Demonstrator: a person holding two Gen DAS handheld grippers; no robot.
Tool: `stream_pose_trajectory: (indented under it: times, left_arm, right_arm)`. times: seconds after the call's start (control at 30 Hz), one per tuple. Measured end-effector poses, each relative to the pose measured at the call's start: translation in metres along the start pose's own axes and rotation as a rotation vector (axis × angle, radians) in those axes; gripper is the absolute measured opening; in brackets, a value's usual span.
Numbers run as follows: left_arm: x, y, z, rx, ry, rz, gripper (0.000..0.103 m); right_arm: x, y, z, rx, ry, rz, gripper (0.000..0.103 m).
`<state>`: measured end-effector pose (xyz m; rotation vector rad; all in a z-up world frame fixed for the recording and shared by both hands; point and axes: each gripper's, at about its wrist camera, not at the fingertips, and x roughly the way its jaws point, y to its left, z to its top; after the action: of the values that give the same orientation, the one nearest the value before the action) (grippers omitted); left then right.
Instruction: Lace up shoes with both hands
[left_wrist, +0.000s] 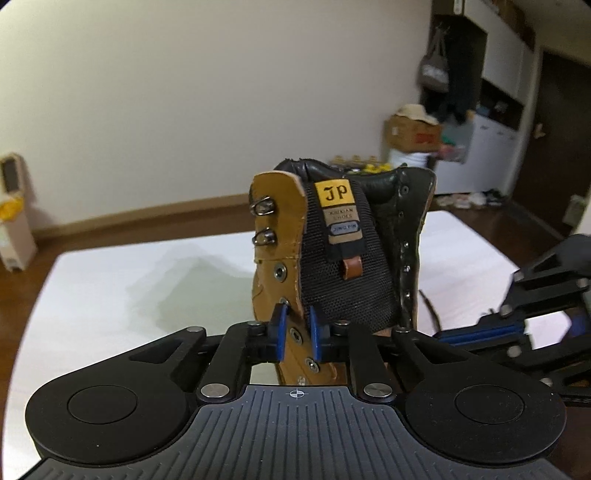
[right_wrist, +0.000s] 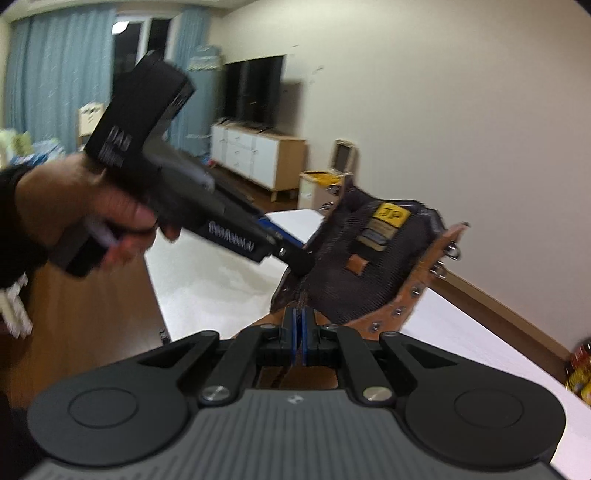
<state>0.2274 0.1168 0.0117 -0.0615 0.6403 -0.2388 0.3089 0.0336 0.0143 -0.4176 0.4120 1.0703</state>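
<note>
A white table (left_wrist: 129, 280) is seen filling the lower part of both views, with a plain wall behind it and a wooden floor around it. A tan boot (left_wrist: 280, 258) is stood on this table, its opening spread wide so that the black mesh tongue (left_wrist: 347, 273) with a yellow label (left_wrist: 335, 195) is shown between the two eyelet flaps. In the left wrist view the left gripper (left_wrist: 297, 334) is set astride the lower part of the boot's tan eyelet flap, with the blue pads (left_wrist: 315, 336) narrowed to either side of the leather; whether they actually press on it cannot be told. Seen from the right wrist, the same tool is held in a hand (right_wrist: 85, 206) and reaches the boot from the left. The right gripper (right_wrist: 298, 332) is closed at the base of the tongue, with a thin dark lace (right_wrist: 303, 295) pinched between its pads.
</note>
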Motion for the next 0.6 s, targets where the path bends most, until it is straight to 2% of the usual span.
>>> stream_pose_trajectory:
  times: [0.17,0.43,0.57,0.6]
  left_arm:
    - [0.002,0.022,-0.002,-0.053,0.008,-0.087,0.015]
    - [0.008,0.027,0.002,-0.055,0.007,-0.113,0.015]
    - [0.006,0.027,0.003,-0.033,0.004,-0.103,0.017]
    - [0.006,0.027,0.003,-0.03,0.003,-0.101,0.017]
  right_arm:
    - [0.015,-0.002,0.004,-0.044,0.026,0.083,0.003]
    - [0.032,-0.015,0.004,-0.032,0.034,0.152,0.004]
    - [0.042,-0.021,0.005,-0.026,0.043,0.14,0.004]
    - [0.045,-0.022,0.006,-0.023,0.052,0.104,0.003]
